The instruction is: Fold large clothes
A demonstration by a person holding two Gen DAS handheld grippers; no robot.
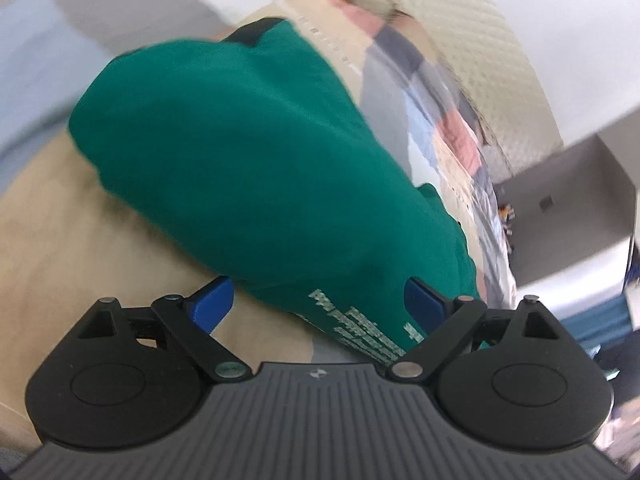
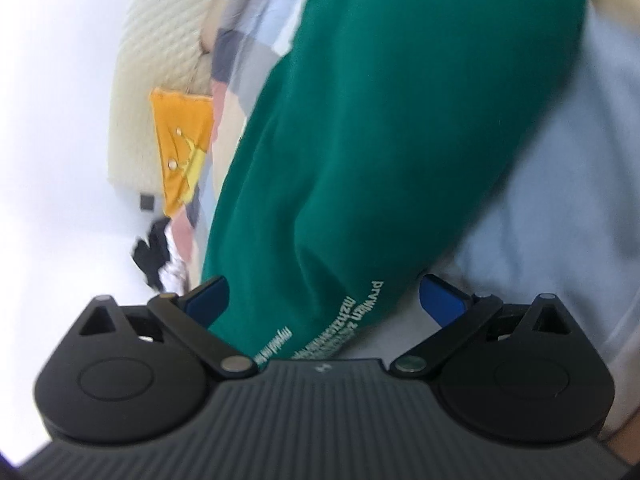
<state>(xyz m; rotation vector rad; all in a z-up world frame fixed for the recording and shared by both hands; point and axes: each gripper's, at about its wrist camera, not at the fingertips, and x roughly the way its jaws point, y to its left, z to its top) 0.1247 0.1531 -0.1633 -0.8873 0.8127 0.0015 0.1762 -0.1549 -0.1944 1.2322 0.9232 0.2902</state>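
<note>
Green garment [image 1: 248,160], soft cotton with pale lettering, lies rumpled.

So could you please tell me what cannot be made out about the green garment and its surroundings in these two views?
- Pale lettering on the green garment: blurred in both wrist views, partly hidden behind each hand-held gripper's body.
- The garment's full outline: cut off by the top edge in the right wrist view.
- How many layers it is folded into: not visible.
- Black object past the yellow cushion: too blurred to identify.
</note>
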